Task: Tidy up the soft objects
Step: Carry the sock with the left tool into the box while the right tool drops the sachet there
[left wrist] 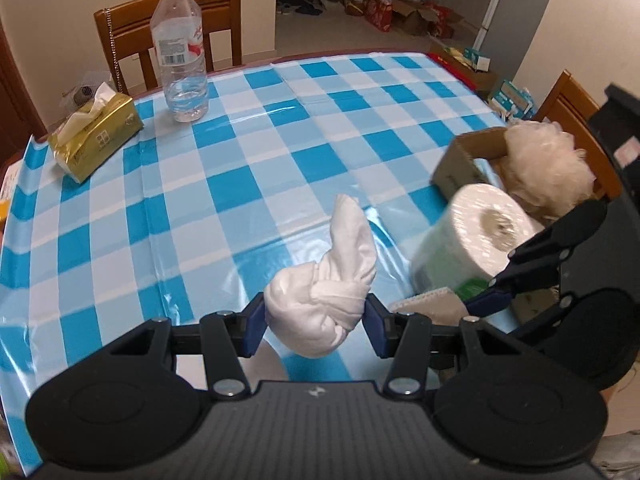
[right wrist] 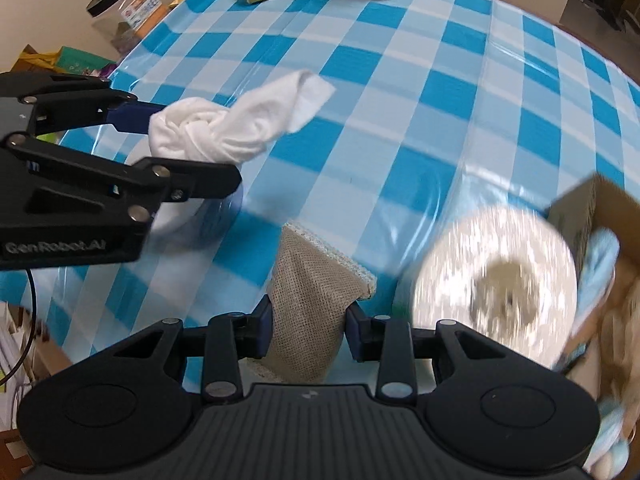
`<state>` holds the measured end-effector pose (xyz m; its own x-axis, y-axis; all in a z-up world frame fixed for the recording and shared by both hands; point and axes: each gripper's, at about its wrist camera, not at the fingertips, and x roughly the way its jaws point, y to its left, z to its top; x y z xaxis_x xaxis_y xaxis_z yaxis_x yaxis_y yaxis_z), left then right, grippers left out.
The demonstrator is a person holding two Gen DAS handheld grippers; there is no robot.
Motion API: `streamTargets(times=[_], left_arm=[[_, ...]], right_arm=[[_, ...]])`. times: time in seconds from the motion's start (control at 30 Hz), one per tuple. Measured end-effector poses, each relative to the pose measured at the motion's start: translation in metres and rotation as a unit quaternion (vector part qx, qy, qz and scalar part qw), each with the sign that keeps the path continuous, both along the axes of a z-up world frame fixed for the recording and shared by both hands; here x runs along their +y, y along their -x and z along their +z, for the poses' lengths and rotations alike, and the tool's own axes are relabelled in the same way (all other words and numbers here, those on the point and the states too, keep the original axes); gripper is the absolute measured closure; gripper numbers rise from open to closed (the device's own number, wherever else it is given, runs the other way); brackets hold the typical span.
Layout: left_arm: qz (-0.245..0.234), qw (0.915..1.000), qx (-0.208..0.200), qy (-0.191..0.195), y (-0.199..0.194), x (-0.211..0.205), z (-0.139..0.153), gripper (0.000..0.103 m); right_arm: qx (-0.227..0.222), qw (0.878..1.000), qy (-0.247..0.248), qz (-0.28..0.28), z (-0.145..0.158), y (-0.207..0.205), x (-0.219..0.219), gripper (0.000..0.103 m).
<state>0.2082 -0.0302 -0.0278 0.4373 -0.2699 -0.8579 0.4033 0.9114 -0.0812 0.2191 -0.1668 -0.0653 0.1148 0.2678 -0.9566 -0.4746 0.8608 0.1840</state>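
My left gripper (left wrist: 315, 322) is shut on a knotted white cloth (left wrist: 328, 292) and holds it above the checked tablecloth (left wrist: 224, 168); the cloth also shows in the right wrist view (right wrist: 224, 128). My right gripper (right wrist: 308, 334) is shut on a beige mesh cloth (right wrist: 312, 300), which also shows in the left wrist view (left wrist: 424, 306). A toilet paper roll (right wrist: 496, 284) lies blurred just right of it, next to an open cardboard box (right wrist: 600, 216). The box (left wrist: 472, 152) holds a cream fluffy item (left wrist: 544, 168) and a light blue cloth (right wrist: 596, 268).
A gold tissue pack (left wrist: 96, 136) and a water bottle (left wrist: 180, 52) stand at the far left of the table. Wooden chairs (left wrist: 132, 28) are behind and at the right. A jar (right wrist: 120, 12) and bags sit off the table's left edge.
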Motion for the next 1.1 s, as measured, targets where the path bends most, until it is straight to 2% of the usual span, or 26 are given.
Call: streamTargets(times=[0.27,0.4,0.6,0.83,1.1], left_arm=[[0.022,0.9996,0.019,0.001,0.053,-0.019,-0.004,0.054],[0.028,0.9993,0.023,-0.006,0.074,-0.034,-0.006,0.054],[-0.006,0.9999,0.015,0.006,0.096,-0.076,0.0,0.054],[-0.067,0.9972,-0.019,0.029,0.096,-0.146,0.018,0.053],[-0.094,0.9934,-0.027,0.059,0.064,-0.224,0.012,0.053]], right_arm=[[-0.008,1.0,-0.012,-0.019,0.006,0.047,-0.031,0.062],[-0.03,0.999,-0.01,-0.036,0.013,0.065,-0.053,0.062],[-0.056,0.996,-0.001,-0.067,0.023,0.09,-0.098,0.062],[-0.094,0.989,0.013,-0.115,0.042,0.103,-0.164,0.062],[-0.111,0.978,0.033,-0.174,0.045,0.1,-0.23,0.062]])
